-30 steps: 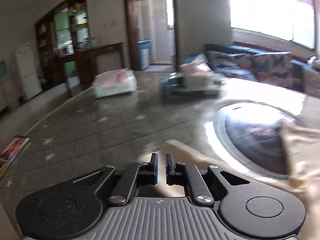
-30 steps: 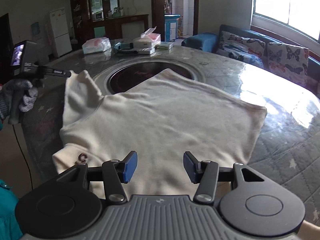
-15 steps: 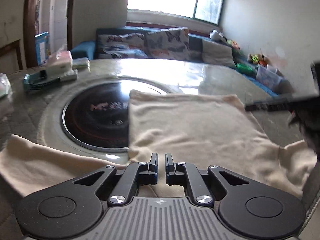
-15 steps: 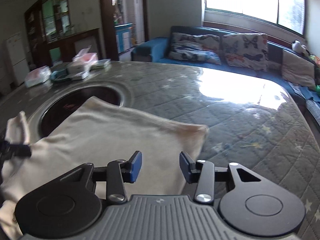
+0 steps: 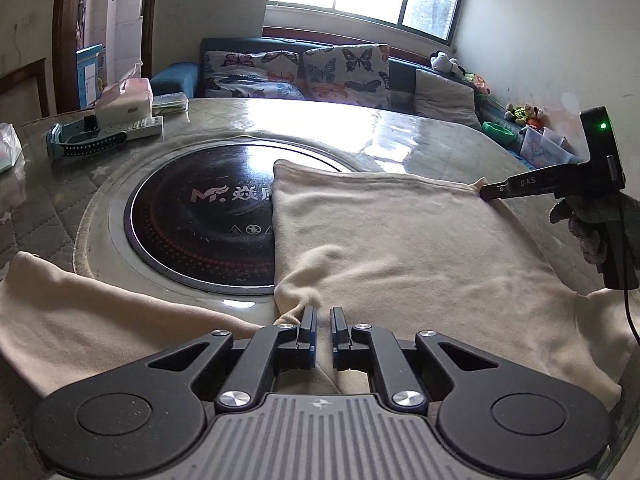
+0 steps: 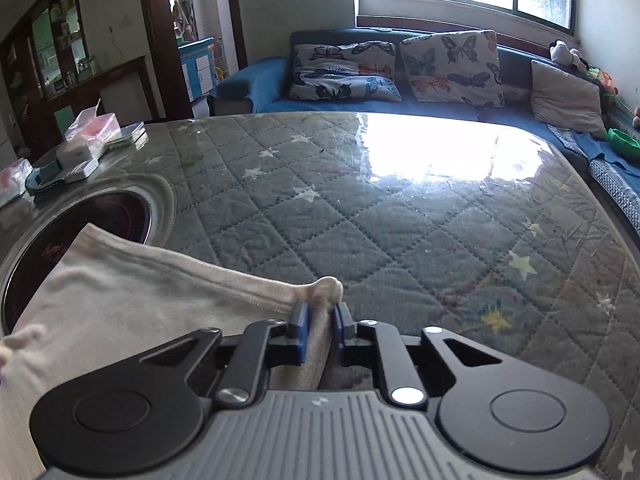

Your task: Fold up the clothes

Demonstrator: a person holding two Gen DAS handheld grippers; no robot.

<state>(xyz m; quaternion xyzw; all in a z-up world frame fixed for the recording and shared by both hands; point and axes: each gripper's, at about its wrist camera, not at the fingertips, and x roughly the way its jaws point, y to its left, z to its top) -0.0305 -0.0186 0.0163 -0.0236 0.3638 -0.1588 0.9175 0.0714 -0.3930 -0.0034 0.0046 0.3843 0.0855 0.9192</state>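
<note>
Cream garment (image 5: 400, 240) on table, left gripper (image 5: 320, 320) and right gripper (image 6: 320, 316) both clamped on its edges.

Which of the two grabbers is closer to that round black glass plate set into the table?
Left. The left gripper sits just beside the black plate; the right gripper pinches the cream garment at its far corner.

Garment (image 5: 400, 248) spread on table (image 6: 360, 216), partly over inset round plate (image 5: 200, 216). Tissue box (image 5: 124, 98) w/ remote at far-left edge; sofa (image 6: 256, 80) behind table, under window.
</note>
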